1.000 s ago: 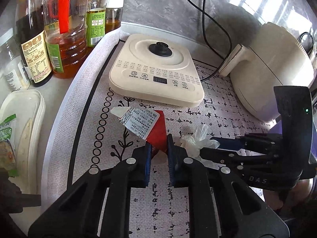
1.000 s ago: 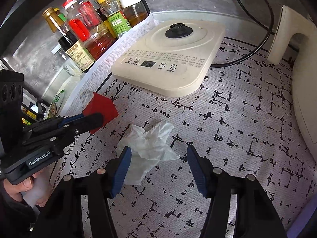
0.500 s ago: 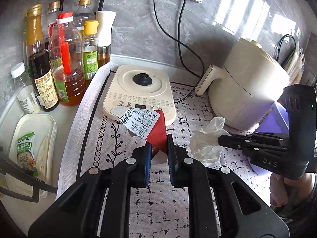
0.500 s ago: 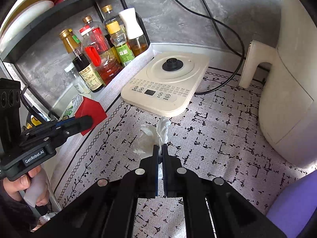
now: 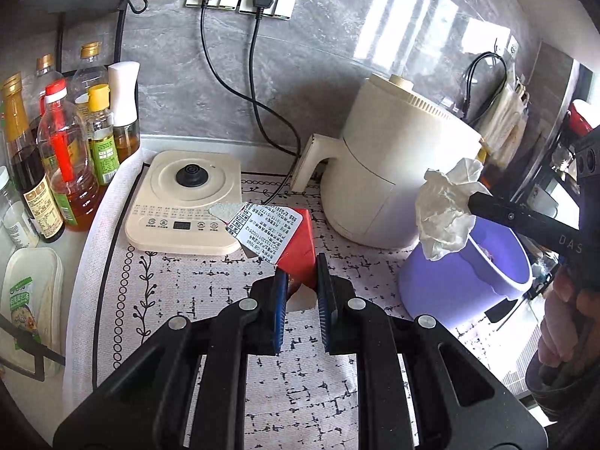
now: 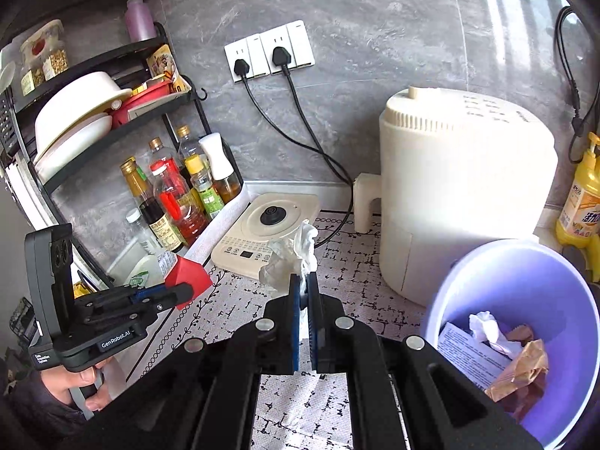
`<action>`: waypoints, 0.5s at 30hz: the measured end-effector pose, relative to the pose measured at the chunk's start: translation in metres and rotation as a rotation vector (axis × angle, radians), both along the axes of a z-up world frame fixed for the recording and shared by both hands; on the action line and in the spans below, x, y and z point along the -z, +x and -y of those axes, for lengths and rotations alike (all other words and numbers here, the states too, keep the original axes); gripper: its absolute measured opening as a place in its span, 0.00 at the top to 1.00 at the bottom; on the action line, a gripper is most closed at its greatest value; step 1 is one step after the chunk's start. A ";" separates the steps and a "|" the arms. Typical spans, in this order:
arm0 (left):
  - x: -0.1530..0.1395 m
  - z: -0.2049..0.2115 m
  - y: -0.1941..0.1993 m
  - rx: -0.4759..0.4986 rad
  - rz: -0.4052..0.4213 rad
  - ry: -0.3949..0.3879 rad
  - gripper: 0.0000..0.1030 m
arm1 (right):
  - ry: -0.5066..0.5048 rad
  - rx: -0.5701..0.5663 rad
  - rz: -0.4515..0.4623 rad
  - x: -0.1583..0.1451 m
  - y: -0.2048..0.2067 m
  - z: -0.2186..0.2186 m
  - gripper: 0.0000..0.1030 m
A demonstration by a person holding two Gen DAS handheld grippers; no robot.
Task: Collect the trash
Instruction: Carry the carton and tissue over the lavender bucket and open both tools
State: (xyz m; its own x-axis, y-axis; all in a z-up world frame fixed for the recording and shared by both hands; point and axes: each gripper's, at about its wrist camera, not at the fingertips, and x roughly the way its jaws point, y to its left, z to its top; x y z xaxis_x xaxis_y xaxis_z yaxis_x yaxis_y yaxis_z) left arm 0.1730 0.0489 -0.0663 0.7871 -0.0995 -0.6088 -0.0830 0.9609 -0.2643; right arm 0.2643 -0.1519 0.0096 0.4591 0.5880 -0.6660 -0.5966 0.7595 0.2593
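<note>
My left gripper (image 5: 302, 281) is shut on a red carton (image 5: 296, 247) with a white printed label, held above the patterned mat; it also shows in the right wrist view (image 6: 187, 275). My right gripper (image 6: 304, 288) is shut on a crumpled white tissue (image 6: 290, 258), lifted off the mat; in the left wrist view the tissue (image 5: 446, 210) hangs just above the rim of the purple bin (image 5: 483, 262). The bin (image 6: 525, 273) stands at the right and holds paper and brown wrappers.
A cream induction base (image 5: 183, 206) and a cream air fryer (image 5: 397, 172) stand on the mat with cords to wall sockets. Oil and sauce bottles (image 5: 60, 165) line the left. A black rack with dishes (image 6: 93, 112) stands left. A yellow detergent bottle (image 6: 583, 202) stands far right.
My right gripper closed on the tissue and lifted it to the bin's rim. Both grippers rose and pulled back from the mat; the left one kept hold of the red carton.
</note>
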 end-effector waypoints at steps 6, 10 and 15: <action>-0.011 0.042 0.014 0.078 0.022 0.015 0.86 | 0.029 0.123 0.032 -0.019 0.006 0.061 0.95; -0.016 0.066 0.023 0.113 0.030 0.024 0.86 | 0.040 0.192 0.031 -0.021 0.011 0.098 0.95; -0.022 0.093 0.030 0.145 0.038 0.032 0.86 | 0.036 0.208 -0.002 -0.013 0.013 0.125 0.91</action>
